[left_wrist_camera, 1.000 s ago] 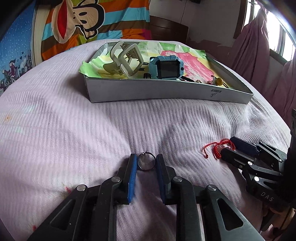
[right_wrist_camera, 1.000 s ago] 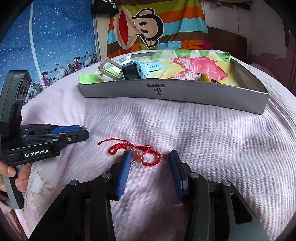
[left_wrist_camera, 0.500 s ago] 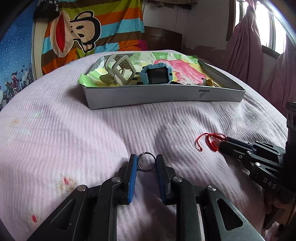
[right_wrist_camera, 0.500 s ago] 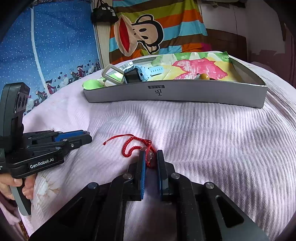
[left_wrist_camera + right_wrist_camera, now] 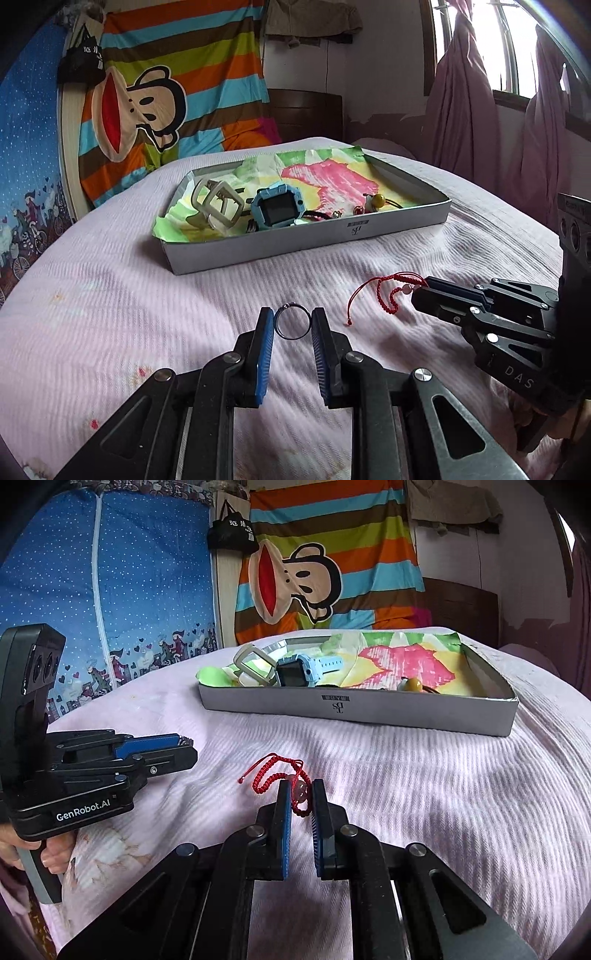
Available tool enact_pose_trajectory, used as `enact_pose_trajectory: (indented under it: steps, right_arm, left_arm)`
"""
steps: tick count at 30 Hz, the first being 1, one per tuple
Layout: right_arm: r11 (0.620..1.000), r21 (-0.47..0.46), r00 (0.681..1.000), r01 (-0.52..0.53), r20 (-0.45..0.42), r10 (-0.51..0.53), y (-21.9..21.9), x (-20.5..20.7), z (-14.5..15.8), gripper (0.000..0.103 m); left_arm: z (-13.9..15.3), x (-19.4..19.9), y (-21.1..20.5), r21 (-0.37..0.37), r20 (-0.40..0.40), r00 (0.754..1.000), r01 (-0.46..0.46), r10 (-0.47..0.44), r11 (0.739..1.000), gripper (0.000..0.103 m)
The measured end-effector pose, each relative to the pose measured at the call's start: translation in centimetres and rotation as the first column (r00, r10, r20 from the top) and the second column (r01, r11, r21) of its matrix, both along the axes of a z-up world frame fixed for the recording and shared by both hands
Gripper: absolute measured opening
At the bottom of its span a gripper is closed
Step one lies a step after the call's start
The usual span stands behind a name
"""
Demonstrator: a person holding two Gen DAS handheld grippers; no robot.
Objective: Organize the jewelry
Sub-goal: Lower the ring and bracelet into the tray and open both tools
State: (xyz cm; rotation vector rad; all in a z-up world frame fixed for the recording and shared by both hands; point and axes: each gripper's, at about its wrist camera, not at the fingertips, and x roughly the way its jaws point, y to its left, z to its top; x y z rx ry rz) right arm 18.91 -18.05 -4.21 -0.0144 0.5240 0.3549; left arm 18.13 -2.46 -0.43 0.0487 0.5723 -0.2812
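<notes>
Left wrist view: a small metal ring [image 5: 293, 324] is pinched upright between the blue pads of the left tool [image 5: 293, 325], lifted a bit above the pink bed cover [image 5: 147, 295]. Off to the right, the right tool [image 5: 421, 291] is seen from the side with its tips closed on a red cord bracelet [image 5: 384, 295], whose loose end trails down toward the cover.

In the right wrist view the same bracelet [image 5: 284, 779] is clamped in the narrow gap of the right tool [image 5: 300, 794], with pale beads sitting right between the pads and the braided part hanging out to the left. The left tool [image 5: 181, 747] is held off to the side there.

Further back on the bed a shallow grey box [image 5: 314, 240] is parked, lined with colorful paper. Inside it a blue watch [image 5: 279, 212], a beige watch [image 5: 218, 205] and a few small trinkets can be made out.
</notes>
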Motion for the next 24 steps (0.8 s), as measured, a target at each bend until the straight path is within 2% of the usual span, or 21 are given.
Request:
enact_pose_trajectory:
  steps: [7, 13, 19, 24]
  right_arm:
    - [0.999, 0.031, 1.000, 0.005, 0.030, -0.006, -1.3, -0.3, 2.5, 0.009]
    - [1.000, -0.010, 0.995, 0.016, 0.099, -0.015, -2.2, 1.4, 6.8, 0.009]
    - [0.997, 0.019, 0.992, 0.071, 0.102, -0.073, -3.9, 7.8, 10.9, 0.009]
    - [0.990, 0.057, 0.991, 0.128, 0.019, -0.129, -6.0, 14.0, 11.1, 0.009]
  left_arm:
    - [2.7, 0.7, -0.3, -0.055, 0.041, 0.999, 0.028, -0.026, 0.998, 0.020]
    - [6.4, 5.4, -1.6, -0.096, 0.066, 0.997, 0.054, -0.048, 0.994, 0.020]
    - [8.6, 13.1, -3.4, -0.114, 0.023, 0.999, 0.045, -0.043, 0.992, 0.020]
    - [7.6, 19.0, -4.8, -0.153, -0.089, 0.995, 0.025, -0.038, 0.988, 0.020]
